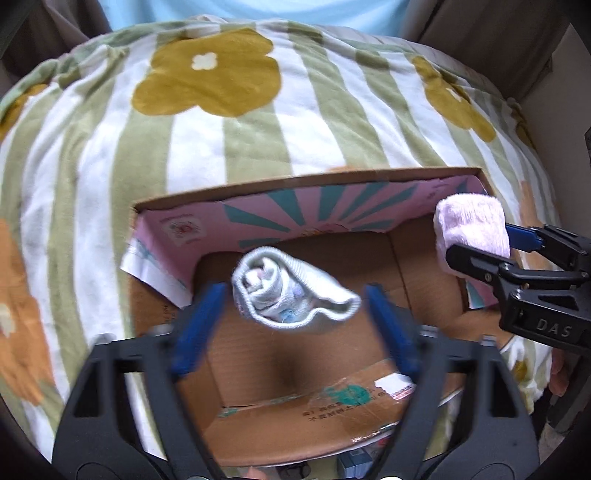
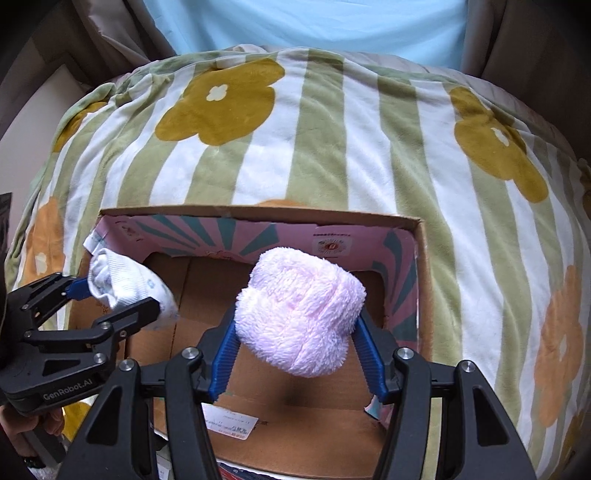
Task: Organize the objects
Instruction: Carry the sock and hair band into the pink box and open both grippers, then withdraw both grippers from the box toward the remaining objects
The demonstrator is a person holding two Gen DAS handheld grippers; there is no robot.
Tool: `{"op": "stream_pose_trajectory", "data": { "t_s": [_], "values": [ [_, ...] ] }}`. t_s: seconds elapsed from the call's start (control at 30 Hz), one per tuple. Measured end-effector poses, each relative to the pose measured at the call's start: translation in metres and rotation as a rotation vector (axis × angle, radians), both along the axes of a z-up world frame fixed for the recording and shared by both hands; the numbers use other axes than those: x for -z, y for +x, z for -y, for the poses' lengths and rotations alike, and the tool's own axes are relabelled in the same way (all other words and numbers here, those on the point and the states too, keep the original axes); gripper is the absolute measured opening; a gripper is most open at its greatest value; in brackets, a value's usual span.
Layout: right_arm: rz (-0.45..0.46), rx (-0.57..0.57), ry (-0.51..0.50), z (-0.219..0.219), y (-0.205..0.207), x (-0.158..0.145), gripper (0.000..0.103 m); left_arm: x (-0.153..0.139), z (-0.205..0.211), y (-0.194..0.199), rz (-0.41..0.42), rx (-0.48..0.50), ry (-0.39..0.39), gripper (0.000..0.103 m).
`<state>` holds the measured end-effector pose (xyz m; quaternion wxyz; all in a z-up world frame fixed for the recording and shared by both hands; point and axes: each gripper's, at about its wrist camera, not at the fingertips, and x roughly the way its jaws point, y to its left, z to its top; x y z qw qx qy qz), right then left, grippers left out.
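Observation:
An open cardboard box (image 1: 310, 177) with a pink printed inner wall lies on a striped flowered blanket; it also shows in the right wrist view (image 2: 258, 212). My left gripper (image 1: 295, 295) is open over the box, its blurred blue fingers spread clear of a rolled pale blue-white sock bundle (image 1: 291, 291) between them. In the right wrist view that bundle (image 2: 125, 284) sits between the left gripper's fingers (image 2: 122, 295). My right gripper (image 2: 295, 332) is shut on a fluffy pink sock roll (image 2: 299, 314) above the box, also visible in the left wrist view (image 1: 471, 229).
The green-and-white striped blanket with yellow and orange flowers (image 2: 332, 129) covers the bed around the box. A pale blue pillow or sheet (image 2: 295, 22) lies at the far end. The box floor (image 1: 295, 362) is bare cardboard with a label.

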<state>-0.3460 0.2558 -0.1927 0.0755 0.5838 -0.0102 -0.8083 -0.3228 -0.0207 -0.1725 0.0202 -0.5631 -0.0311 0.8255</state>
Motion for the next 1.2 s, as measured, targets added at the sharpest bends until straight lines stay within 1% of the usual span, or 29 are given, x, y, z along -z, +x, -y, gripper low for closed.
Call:
{"op": "stream_pose_trajectory", "data": {
  "t_s": [0.03, 0.07, 0.1, 0.17, 0.2, 0.33, 0.47, 0.57, 0.8, 0.87, 0.97, 1.0, 1.1, 1.2],
  "values": [
    [0.023, 0.005, -0.043, -0.003, -0.002, 0.0, 0.075, -0.003, 0.002, 0.0, -0.013, 0.0, -0.002, 0.103],
    [0.034, 0.011, -0.079, -0.005, -0.002, 0.0, 0.083, -0.006, 0.003, 0.002, -0.019, -0.001, 0.001, 0.103],
    [0.034, 0.023, -0.104, -0.007, -0.002, -0.001, 0.086, -0.008, 0.005, 0.004, -0.021, -0.003, 0.004, 0.103],
    [0.012, 0.036, -0.119, -0.009, 0.003, -0.006, 0.095, -0.012, 0.008, 0.01, -0.027, -0.006, 0.005, 0.103],
    [0.003, 0.038, -0.116, -0.01, 0.005, -0.008, 0.096, -0.015, 0.009, 0.014, -0.032, -0.006, 0.006, 0.103],
    [-0.001, 0.038, -0.114, -0.01, 0.015, -0.017, 0.097, -0.026, 0.016, 0.032, -0.055, -0.023, -0.005, 0.103],
    [-0.066, 0.022, -0.116, -0.008, 0.029, -0.036, 0.097, -0.041, 0.022, 0.052, -0.082, -0.044, 0.009, 0.103],
    [-0.12, 0.019, -0.117, -0.008, 0.041, -0.052, 0.097, -0.054, 0.024, 0.066, -0.109, -0.061, 0.002, 0.103],
    [-0.201, 0.005, -0.104, -0.003, 0.073, -0.081, 0.097, -0.088, 0.019, 0.099, -0.193, -0.075, -0.045, 0.103],
    [-0.238, 0.01, -0.078, -0.003, 0.085, -0.093, 0.097, -0.098, 0.014, 0.111, -0.224, -0.067, -0.069, 0.103],
    [-0.302, 0.025, 0.018, 0.0, 0.106, -0.109, 0.097, -0.109, 0.003, 0.136, -0.235, -0.009, -0.078, 0.103],
    [-0.324, 0.023, 0.026, -0.001, 0.114, -0.114, 0.097, -0.113, 0.001, 0.148, -0.249, 0.006, -0.081, 0.103],
    [-0.38, 0.006, -0.015, -0.006, 0.142, -0.123, 0.097, -0.116, -0.004, 0.183, -0.279, 0.02, -0.103, 0.103],
    [-0.423, -0.008, -0.051, -0.008, 0.168, -0.125, 0.097, -0.114, -0.002, 0.212, -0.288, 0.004, -0.068, 0.103]
  ]
}}
